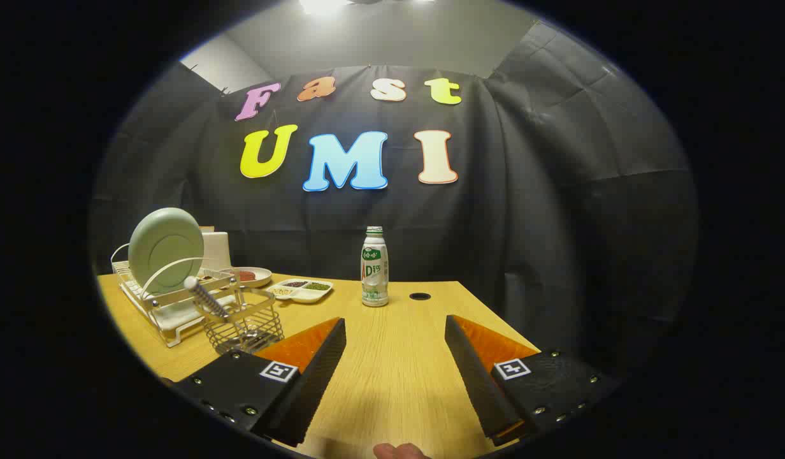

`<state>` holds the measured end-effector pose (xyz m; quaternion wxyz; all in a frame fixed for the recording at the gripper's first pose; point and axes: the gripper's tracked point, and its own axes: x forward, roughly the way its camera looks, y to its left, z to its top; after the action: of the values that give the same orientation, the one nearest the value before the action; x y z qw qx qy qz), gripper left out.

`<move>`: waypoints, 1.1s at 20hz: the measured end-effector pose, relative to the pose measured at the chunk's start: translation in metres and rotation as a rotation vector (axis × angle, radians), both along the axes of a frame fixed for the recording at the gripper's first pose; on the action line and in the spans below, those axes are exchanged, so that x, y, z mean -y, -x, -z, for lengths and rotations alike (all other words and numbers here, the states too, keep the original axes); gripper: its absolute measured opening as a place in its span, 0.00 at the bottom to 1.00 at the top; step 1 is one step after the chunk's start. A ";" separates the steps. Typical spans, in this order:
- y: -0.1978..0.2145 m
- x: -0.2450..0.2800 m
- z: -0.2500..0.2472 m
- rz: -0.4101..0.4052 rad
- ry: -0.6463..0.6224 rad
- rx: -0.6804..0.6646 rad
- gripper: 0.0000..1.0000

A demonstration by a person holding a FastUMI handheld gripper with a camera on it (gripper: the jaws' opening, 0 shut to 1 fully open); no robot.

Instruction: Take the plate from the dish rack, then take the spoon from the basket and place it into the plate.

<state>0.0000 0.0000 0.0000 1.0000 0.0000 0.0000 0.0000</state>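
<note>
I'm seeing a fingertip (399,451) poking in nearest the lens, w/ my gripper (396,331) hanging wide open above the wooden table (392,370), nothing btwn the fingers. Just ahead of the left finger a wire basket (246,326) is sitting, w/ the spoon (204,297) leaning in it, handle end up. Touching it behind, the white dish rack (169,306) is holding the pale green plate (165,250) upright on edge. Beyond that, a small dish (252,276) is holding sthg reddish, and a divided tray (301,289) is carrying dark, green and pale bits per section. A capped bottle (374,268) is standing upright beyond the fingers, near a dark hole (420,296) in the tabletop.
</note>
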 end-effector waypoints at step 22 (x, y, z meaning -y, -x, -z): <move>0.058 -0.137 -0.272 0.163 -0.079 0.086 0.96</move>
<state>-0.0579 0.1372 0.2715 0.9950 0.0395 -0.0429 -0.0812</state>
